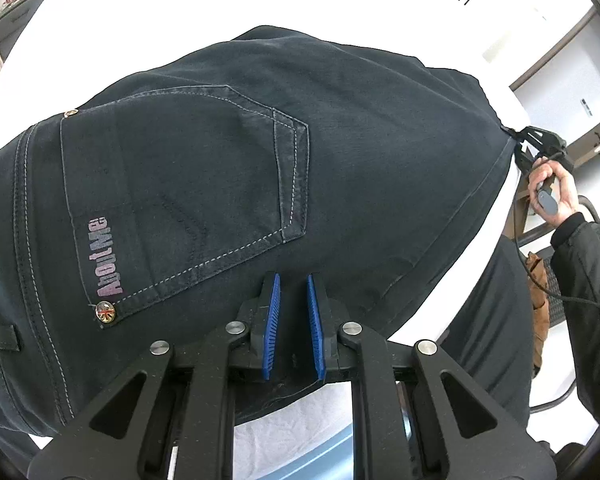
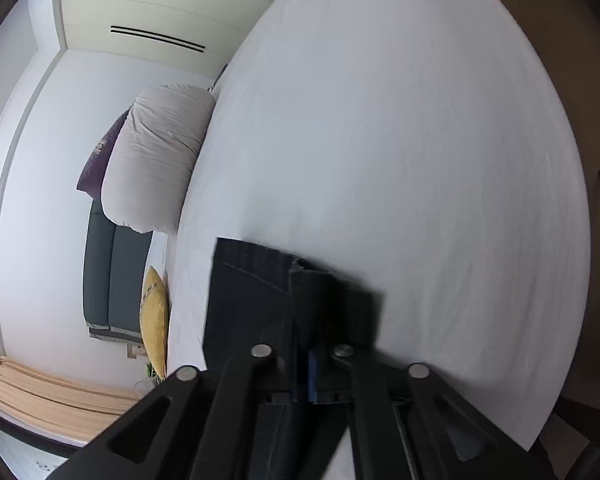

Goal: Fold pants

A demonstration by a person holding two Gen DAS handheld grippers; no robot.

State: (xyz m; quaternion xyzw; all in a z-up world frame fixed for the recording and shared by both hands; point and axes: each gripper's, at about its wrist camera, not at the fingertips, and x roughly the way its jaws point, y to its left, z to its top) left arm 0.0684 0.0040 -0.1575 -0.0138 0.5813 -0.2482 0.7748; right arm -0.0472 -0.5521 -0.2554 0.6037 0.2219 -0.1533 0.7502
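Observation:
Dark navy jeans (image 1: 228,168) lie spread on a white round tabletop (image 1: 172,16), back pocket up with an "About Me" print. My left gripper (image 1: 293,280) sits at their near edge. Its blue pads (image 1: 274,320) stand a narrow gap apart with the denim edge running between them, so it is shut on the fabric. At the far right my right gripper (image 1: 518,140), held by a hand (image 1: 556,188), pinches the jeans' stretched corner. In the blurred right wrist view that gripper (image 2: 320,300) is shut on dark denim (image 2: 248,292) over the white tabletop (image 2: 420,140).
The table's rim curves close by on the right (image 2: 572,320). A person's dark-clothed leg (image 1: 496,320) and sleeve (image 1: 584,264) stand beside it. Beyond the table are a pale bolster pillow (image 2: 156,160), a dark sofa (image 2: 112,276) and a yellow cushion (image 2: 154,320).

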